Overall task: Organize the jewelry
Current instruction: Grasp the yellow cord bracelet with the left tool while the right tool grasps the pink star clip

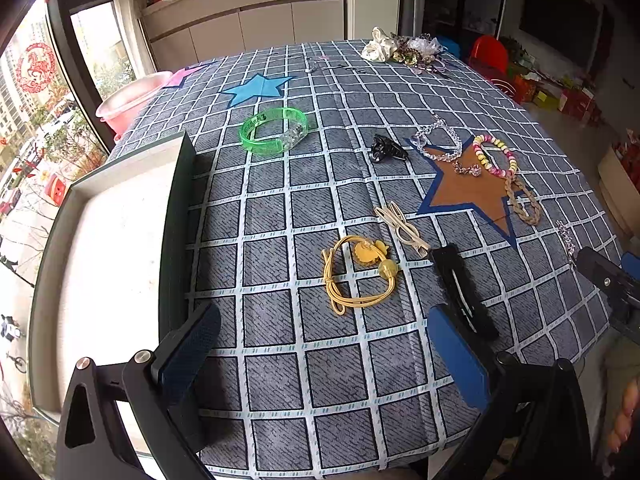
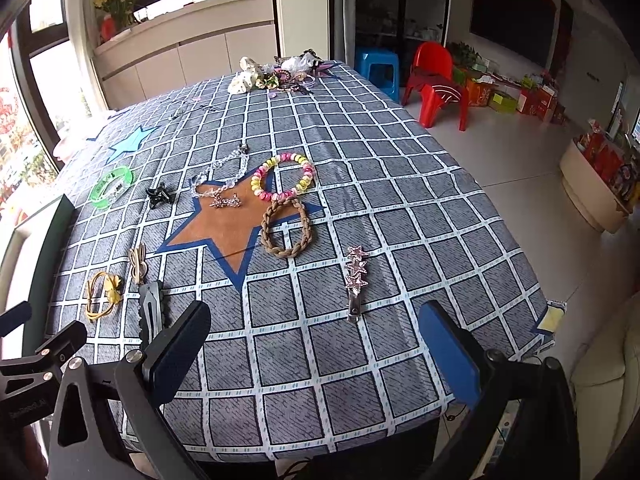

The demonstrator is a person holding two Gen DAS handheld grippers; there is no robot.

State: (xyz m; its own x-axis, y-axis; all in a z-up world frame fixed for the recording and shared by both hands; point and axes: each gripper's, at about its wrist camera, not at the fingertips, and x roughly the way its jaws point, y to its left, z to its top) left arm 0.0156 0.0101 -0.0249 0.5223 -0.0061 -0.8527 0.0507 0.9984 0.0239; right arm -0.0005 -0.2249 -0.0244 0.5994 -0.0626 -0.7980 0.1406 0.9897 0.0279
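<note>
while both tools hover above the checked tablecloth [image 2: 360,208], the left gripper [image 1: 320,344] has its jaws spread wide with nothing between them, and the right gripper [image 2: 312,340] is just as wide and empty. a yellow hair tie [image 1: 360,276] lies just ahead of the left fingers, with a black hair clip [image 1: 464,292] beside the right-hand pad and a tray [image 1: 120,248] at the left. a pink star clip [image 2: 355,280] lies ahead of the right gripper; farther off, a braided band [image 2: 286,228] and a bead bracelet [image 2: 284,178] sit by the brown star [image 2: 228,224].
</note>
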